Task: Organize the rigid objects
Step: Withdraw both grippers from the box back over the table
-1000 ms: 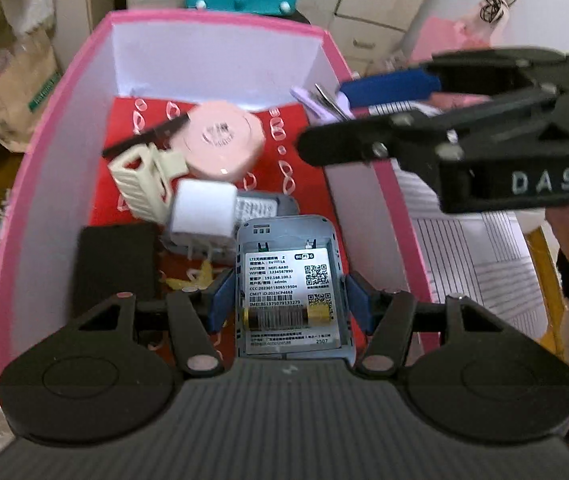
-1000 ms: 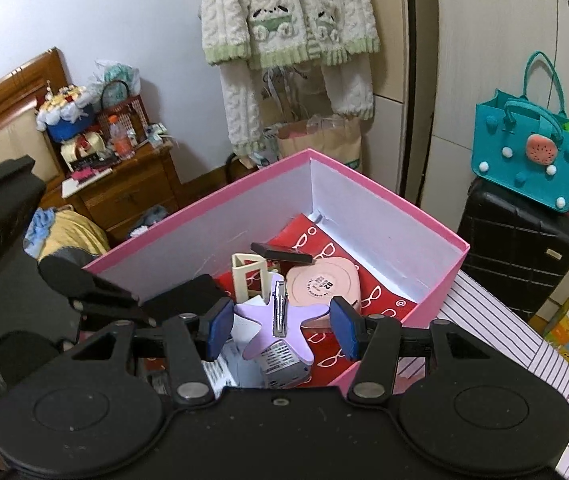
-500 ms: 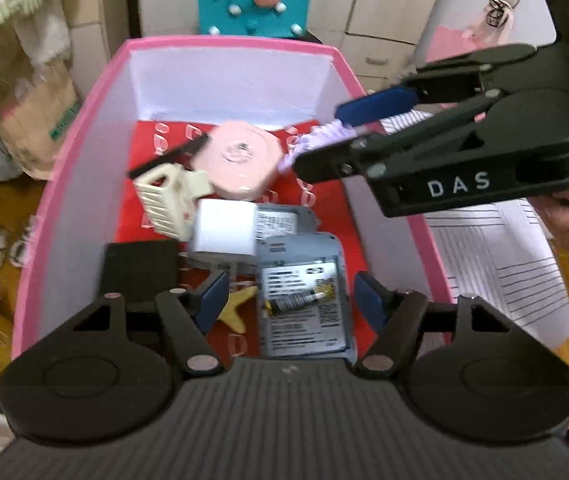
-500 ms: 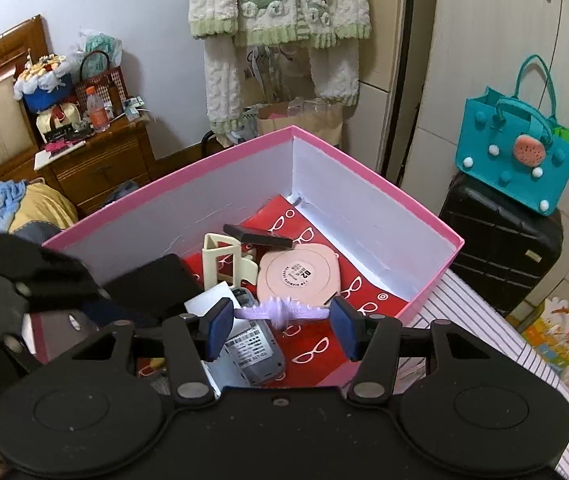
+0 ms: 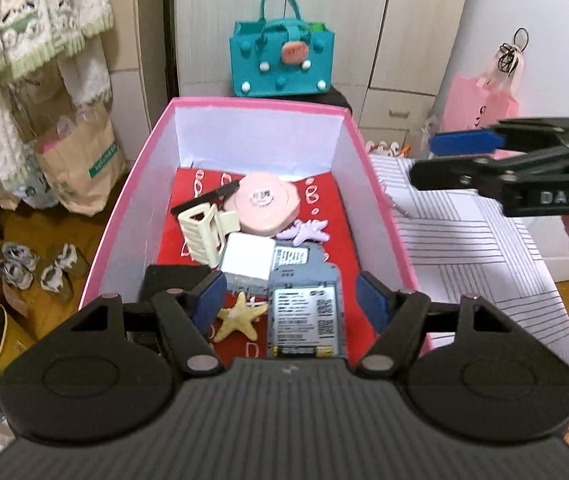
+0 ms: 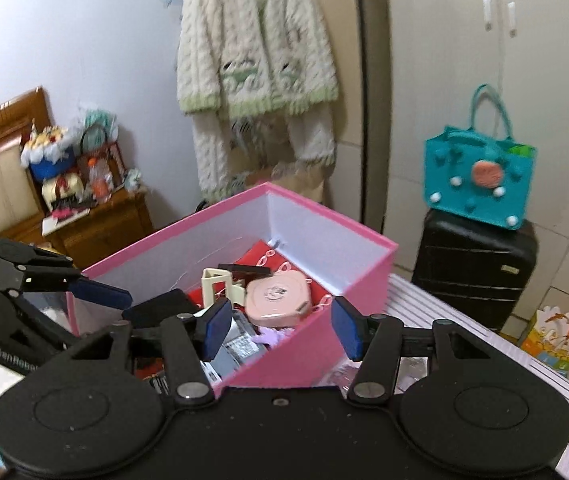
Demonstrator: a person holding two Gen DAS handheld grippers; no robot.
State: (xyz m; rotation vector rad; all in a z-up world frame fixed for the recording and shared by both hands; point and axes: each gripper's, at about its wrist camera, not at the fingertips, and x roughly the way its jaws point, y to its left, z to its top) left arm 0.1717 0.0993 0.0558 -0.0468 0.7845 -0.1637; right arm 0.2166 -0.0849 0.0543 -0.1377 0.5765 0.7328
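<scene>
I saw both the left gripper (image 5: 288, 300) and right gripper (image 6: 280, 330) standing wide, gripping nothing. The purple starfish clip (image 5: 303, 230) lay in the pink box (image 5: 380, 224), apparently touching the pink compact (image 5: 264, 208).

The pink box (image 5: 380, 208) stands open at the top, so entry from above is free, but its tall walls block any sideways approach. Its floor is crowded: a pink round case (image 5: 266, 204), cream hair claw (image 5: 202, 232), white cube (image 5: 248, 258) and grey device (image 5: 304, 308) lie packed together. Bare red lining (image 5: 324, 200) shows only along the right wall and far end. The striped surface (image 5: 464, 248) right of the box lies open.
</scene>
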